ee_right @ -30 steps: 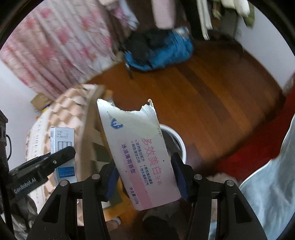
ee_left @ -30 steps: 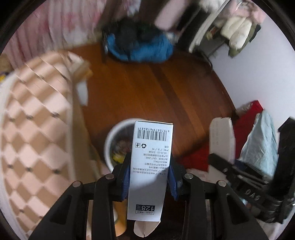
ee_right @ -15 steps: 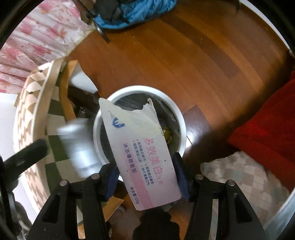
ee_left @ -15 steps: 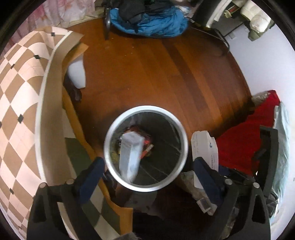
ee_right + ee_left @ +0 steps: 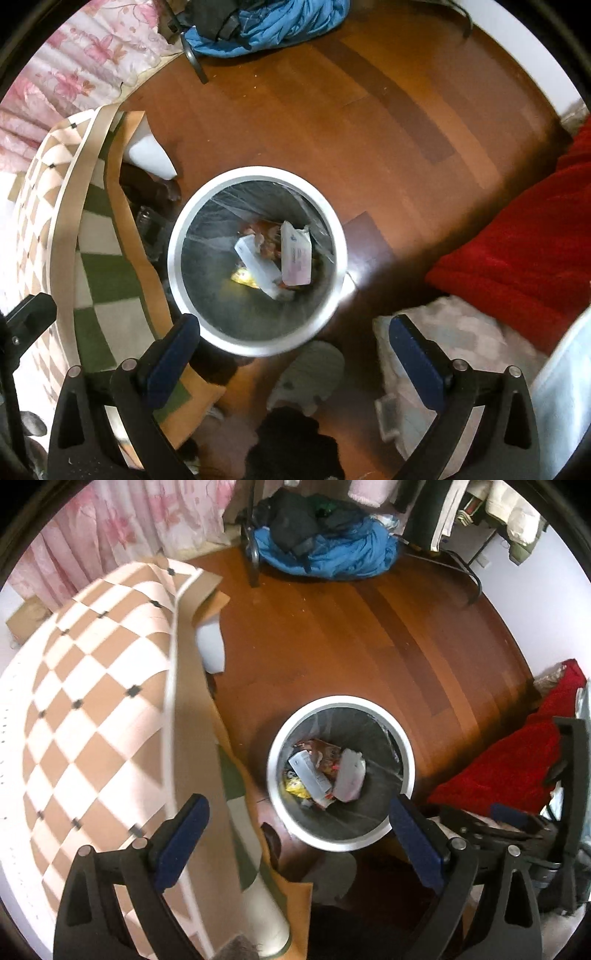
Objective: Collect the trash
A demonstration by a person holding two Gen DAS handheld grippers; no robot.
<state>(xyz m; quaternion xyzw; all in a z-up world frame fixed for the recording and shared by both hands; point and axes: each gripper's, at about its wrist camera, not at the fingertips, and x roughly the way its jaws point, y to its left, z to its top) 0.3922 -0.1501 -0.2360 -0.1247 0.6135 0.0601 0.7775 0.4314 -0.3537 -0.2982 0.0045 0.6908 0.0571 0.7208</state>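
Both cartons have dropped from the grippers into the trash bin since a second ago. Left gripper (image 5: 299,825) hangs above the bin with its blue-padded jaws spread wide and nothing between them, having opened earlier in that second. Right gripper (image 5: 293,343) points down over the same bin, its jaws just opened and likewise empty. Directly ahead of both grippers, the round white-rimmed trash bin (image 5: 275,775) (image 5: 175,266) stands on the wooden floor (image 5: 351,635), lined with a clear bag. Inside it the grey box (image 5: 309,775) (image 5: 258,267) lies flat beside the torn white-and-pink toothpaste carton (image 5: 351,775) (image 5: 296,254), on top of yellow and red wrappers. To the left of the grippers spreads a checked tablecloth (image 5: 85,709), its edge hanging near the bin. To the right lies a red blanket (image 5: 517,768) (image 5: 524,236). Far ahead, a blue jacket (image 5: 343,550) is heaped on the floor, below pink floral curtains (image 5: 110,528).
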